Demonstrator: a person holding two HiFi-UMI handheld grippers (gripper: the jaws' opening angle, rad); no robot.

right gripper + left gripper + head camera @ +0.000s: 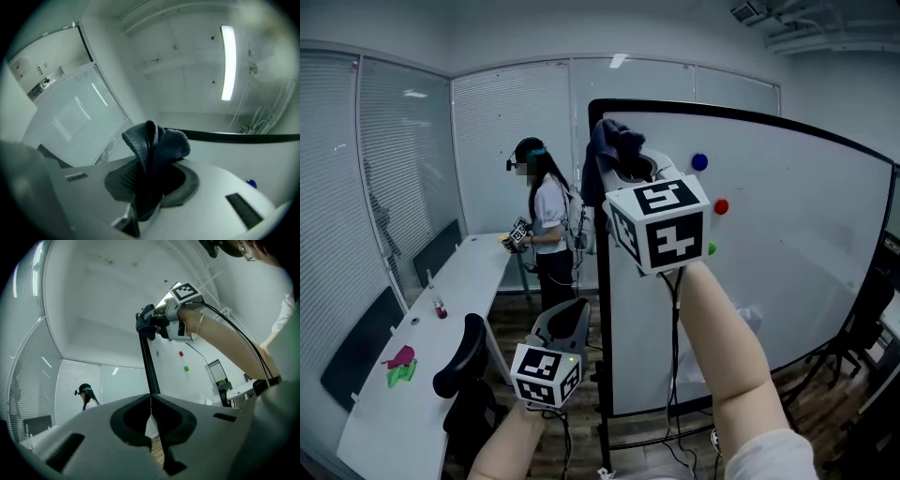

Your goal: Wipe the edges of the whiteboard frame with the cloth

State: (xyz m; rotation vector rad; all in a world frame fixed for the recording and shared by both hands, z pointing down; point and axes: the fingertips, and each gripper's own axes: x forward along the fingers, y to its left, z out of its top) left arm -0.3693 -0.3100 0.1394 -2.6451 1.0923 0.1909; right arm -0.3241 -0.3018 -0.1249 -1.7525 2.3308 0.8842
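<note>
The whiteboard (787, 234) stands upright with a black frame (602, 281). A dark blue-grey cloth (614, 142) (154, 145) is pinched in my right gripper (628, 164), which is raised to the frame's top left corner; the cloth lies against that corner. From the left gripper view the cloth (146, 324) shows at the top of the black frame post (149, 366). My left gripper (567, 323) hangs low, left of the frame's left post, jaws shut with nothing between them.
A person (546, 230) with a headset stands at the back by a long white table (441, 366). A black chair (464, 370) sits beside it. Blue (700, 161), red (721, 206) and green (711, 249) magnets dot the board. Cables trail on the wooden floor (675, 450).
</note>
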